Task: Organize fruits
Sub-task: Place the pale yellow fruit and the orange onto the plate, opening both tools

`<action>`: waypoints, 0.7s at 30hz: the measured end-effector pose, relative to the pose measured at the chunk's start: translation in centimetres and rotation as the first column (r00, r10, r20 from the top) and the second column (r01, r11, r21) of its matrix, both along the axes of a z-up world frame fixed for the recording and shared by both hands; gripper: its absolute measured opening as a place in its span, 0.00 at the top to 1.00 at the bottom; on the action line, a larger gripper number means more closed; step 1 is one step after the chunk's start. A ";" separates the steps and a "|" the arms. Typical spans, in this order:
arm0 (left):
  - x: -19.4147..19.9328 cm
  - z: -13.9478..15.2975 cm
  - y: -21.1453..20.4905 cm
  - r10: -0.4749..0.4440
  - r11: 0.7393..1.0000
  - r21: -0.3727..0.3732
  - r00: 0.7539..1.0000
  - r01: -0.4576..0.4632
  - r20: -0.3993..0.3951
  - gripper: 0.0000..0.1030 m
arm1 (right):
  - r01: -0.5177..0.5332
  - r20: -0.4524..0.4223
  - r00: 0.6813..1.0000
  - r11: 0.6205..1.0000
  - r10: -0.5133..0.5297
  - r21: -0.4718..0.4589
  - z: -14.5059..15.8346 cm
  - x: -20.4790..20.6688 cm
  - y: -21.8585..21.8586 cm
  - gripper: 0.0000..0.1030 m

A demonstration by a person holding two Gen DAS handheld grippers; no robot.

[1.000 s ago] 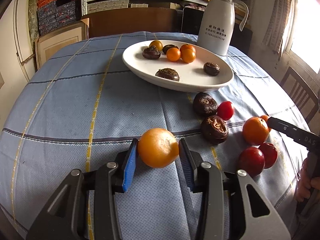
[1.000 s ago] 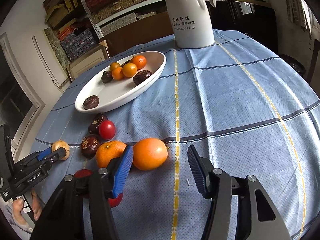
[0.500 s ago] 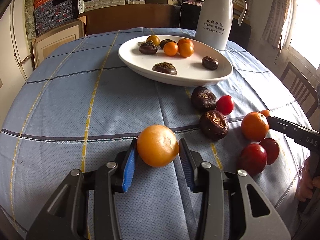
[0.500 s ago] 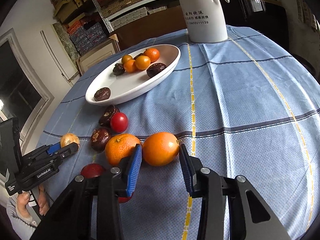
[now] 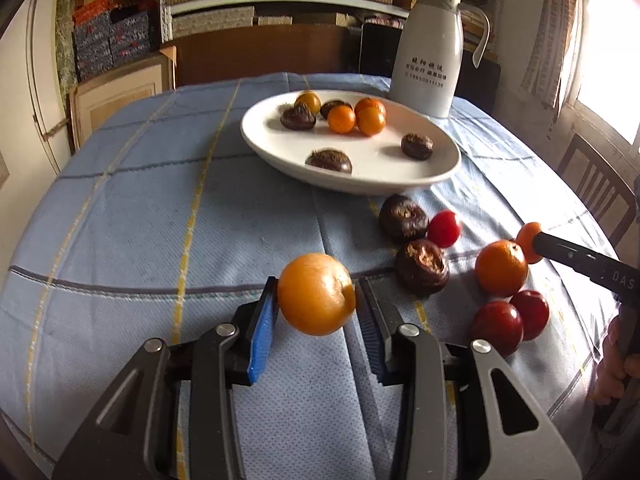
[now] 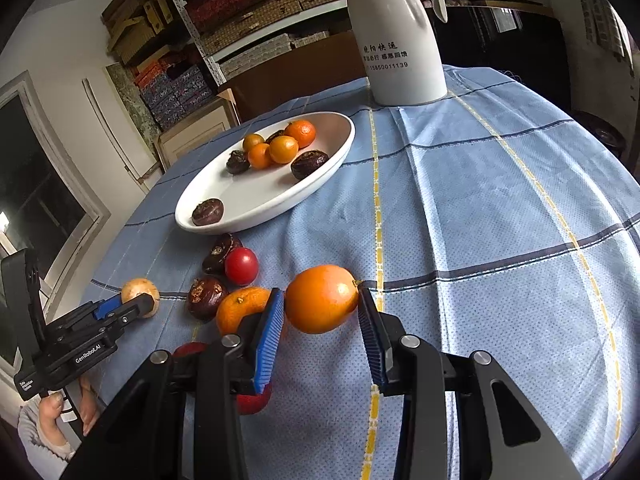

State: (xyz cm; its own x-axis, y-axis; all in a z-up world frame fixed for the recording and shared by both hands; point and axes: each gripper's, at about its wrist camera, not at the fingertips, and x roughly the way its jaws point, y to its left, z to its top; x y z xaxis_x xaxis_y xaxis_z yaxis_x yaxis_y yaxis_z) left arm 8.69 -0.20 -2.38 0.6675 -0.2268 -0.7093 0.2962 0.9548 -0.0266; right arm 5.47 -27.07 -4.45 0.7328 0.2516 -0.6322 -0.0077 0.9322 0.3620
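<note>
Left wrist view, nearest: your left gripper [image 5: 316, 312] is clamping a yellow-orange fruit [image 5: 316, 294] between its blue pads.
Right wrist view, nearest: your right gripper [image 6: 322, 322] is gripping an orange [image 6: 322, 298], its jaws having just been closing on it.
Loose fruit beyond: a second orange [image 6: 240, 312], dark chestnut-like fruits [image 6: 206, 296] and red ones [image 6: 241, 266] are lying on the blue tablecloth [image 6: 480, 208].
Target direction: the white plate [image 6: 256, 200] is sitting ahead and left of your right gripper, ahead and slightly right of your left.
Nearer hand: I am judging the two about equal.
Farthest: a white jug [image 6: 400, 40] is standing behind the plate.
</note>
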 end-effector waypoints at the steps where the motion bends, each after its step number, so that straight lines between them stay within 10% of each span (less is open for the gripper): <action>1: 0.0 0.6 -0.2 0.006 1.000 0.009 1.000 -0.006 0.026 0.63 | 0.002 0.013 1.000 1.000 -0.002 0.003 0.3 -0.1 -0.1 0.63; 12: 7.1 5.7 -2.3 0.052 0.999 -0.012 0.992 -0.051 0.112 0.63 | -0.072 0.107 0.991 0.997 0.076 -0.042 7.2 5.1 3.2 0.63; 21: 12.3 3.0 -3.1 0.090 0.996 -0.008 0.994 -0.090 0.057 0.63 | -0.080 0.070 0.993 0.986 0.092 -0.149 4.9 11.0 6.5 0.62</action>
State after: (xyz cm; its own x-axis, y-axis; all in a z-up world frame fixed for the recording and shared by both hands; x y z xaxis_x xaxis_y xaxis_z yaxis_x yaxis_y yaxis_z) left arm 20.98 -3.30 0.61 0.7251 -0.1676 -0.6679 0.2100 0.9775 -0.0172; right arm 16.49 -20.56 0.49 0.7602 0.2251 -0.6095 -0.1126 0.9695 0.2177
